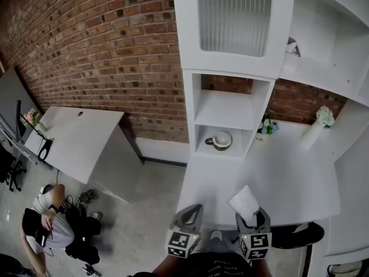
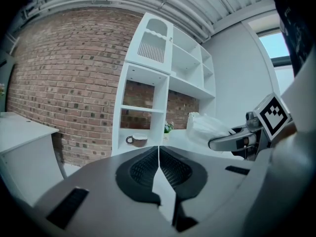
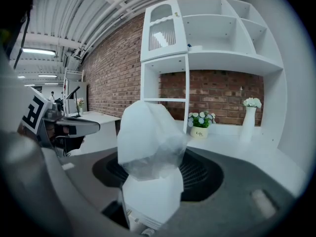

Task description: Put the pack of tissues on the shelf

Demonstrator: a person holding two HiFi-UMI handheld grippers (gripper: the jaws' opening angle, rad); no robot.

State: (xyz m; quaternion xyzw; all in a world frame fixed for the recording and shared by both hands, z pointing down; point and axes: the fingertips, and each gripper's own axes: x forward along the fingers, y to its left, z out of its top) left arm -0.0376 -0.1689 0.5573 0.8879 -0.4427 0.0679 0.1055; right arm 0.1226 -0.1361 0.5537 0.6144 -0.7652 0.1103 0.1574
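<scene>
The fingers (image 3: 203,176) of my right gripper (image 3: 154,174) are clamped on the pack of tissues (image 3: 150,137). Its lower part is squeezed between the ribbed pads, and its crinkled clear wrapping bulges up and forward past the tips. On my left gripper (image 2: 158,151) the fingers (image 2: 140,171) are pressed together, pad against pad, with nothing between them.

In the head view my two grippers sit side by side at the near edge of the white desk (image 1: 288,175). The pack juts out from the right one over that edge, well apart from the shelf (image 1: 230,111) at the back.

My left gripper view catches the pack from the side, sticking out ahead of the right fingers, which my right gripper view cannot show. It also shows a cup (image 2: 137,140) in the shelf's lowest compartment. The head view shows the cup there too, but in my right gripper view the pack fills the middle and I cannot see it.

My right gripper view gives the clearest look at the small pot of flowers (image 3: 200,126) and the tall white vase (image 3: 248,116), which stand on the desk to the right of the shelf's open compartments.

Only the head view takes in the floor. A person (image 1: 49,224) sits low at the left, near a second white desk (image 1: 75,137) that stands against the brick wall (image 1: 104,45).
</scene>
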